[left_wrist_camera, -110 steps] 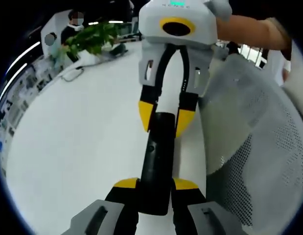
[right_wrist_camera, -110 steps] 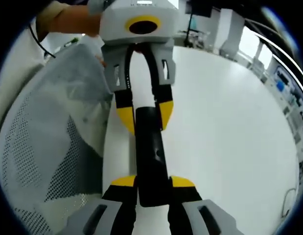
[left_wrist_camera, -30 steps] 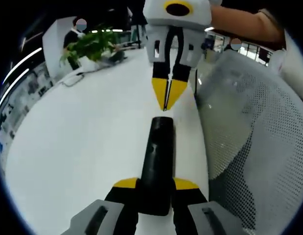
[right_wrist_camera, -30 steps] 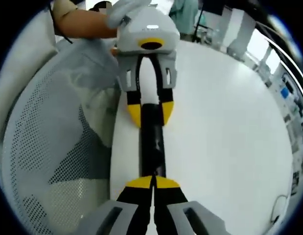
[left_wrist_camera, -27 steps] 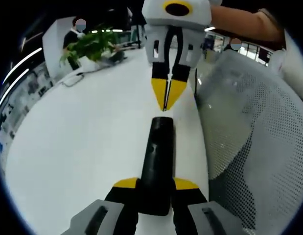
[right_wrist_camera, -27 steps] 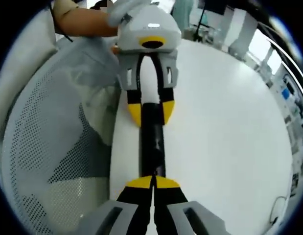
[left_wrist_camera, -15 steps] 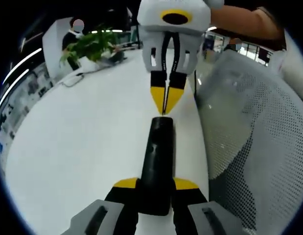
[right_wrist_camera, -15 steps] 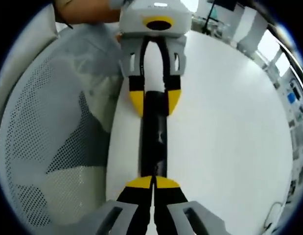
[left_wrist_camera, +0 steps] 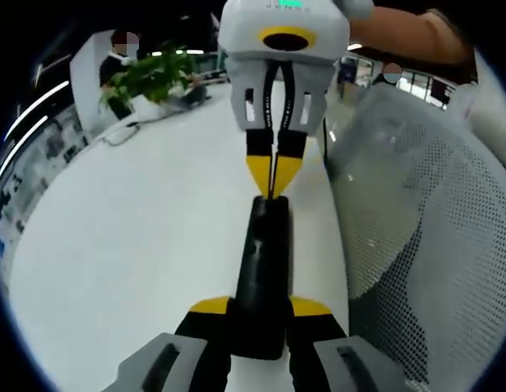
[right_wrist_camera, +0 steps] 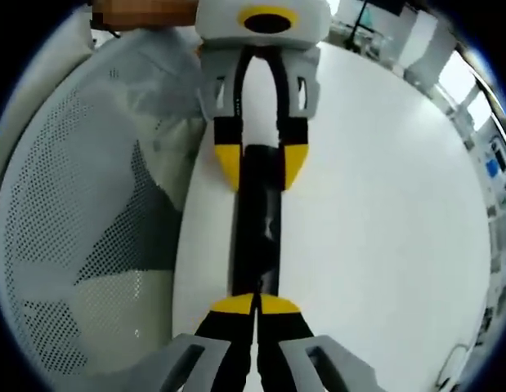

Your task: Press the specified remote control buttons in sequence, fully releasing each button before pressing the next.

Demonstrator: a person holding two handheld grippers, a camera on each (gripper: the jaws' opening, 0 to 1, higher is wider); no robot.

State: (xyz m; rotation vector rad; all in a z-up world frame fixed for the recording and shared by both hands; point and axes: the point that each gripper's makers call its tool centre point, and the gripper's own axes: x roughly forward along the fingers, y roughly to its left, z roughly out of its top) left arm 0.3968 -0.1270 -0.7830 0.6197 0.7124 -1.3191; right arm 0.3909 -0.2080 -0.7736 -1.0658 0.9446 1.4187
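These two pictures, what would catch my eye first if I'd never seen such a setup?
A black remote control held over a white table, clamped at one end by the left gripper. The right gripper, yellow tips shut together, presses its point on the remote's other end. A leafy plant stands at the table's far edge.

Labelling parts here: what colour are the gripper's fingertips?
Yellow fingertips on black fingers, clearest in the right gripper view.
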